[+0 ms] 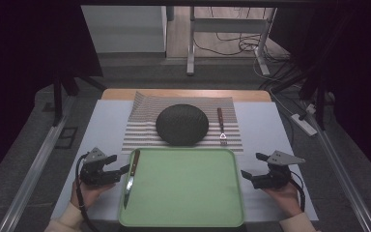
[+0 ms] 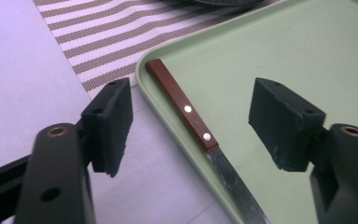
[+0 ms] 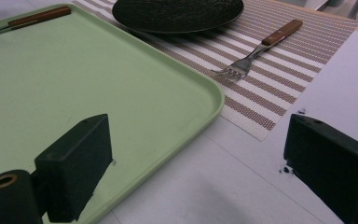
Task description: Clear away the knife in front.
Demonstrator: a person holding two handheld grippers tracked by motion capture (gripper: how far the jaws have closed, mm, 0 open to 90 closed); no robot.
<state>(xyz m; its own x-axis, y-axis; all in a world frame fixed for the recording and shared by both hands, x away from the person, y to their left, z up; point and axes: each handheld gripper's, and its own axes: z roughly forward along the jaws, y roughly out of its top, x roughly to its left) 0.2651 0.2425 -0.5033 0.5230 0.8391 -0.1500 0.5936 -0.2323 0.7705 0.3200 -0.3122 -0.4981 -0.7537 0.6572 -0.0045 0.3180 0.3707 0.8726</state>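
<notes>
High view shows the place setting partly laid: a dark plate (image 1: 182, 124) sits at the middle of the striped placemat (image 1: 140, 123) and a fork (image 1: 221, 126) lies along the mat's right edge; the knife (image 1: 131, 177) is not yet set out, lying along the left edge of the green tray (image 1: 188, 193), handle toward the mat; the left gripper (image 1: 119, 166) waits just beside that edge, released, jaws spread either side of the wooden handle without touching it; the right gripper (image 1: 248, 174) is likewise released and empty, near the tray's right edge; judging from this, grasping the knife and placing it by the plate remain.
</notes>
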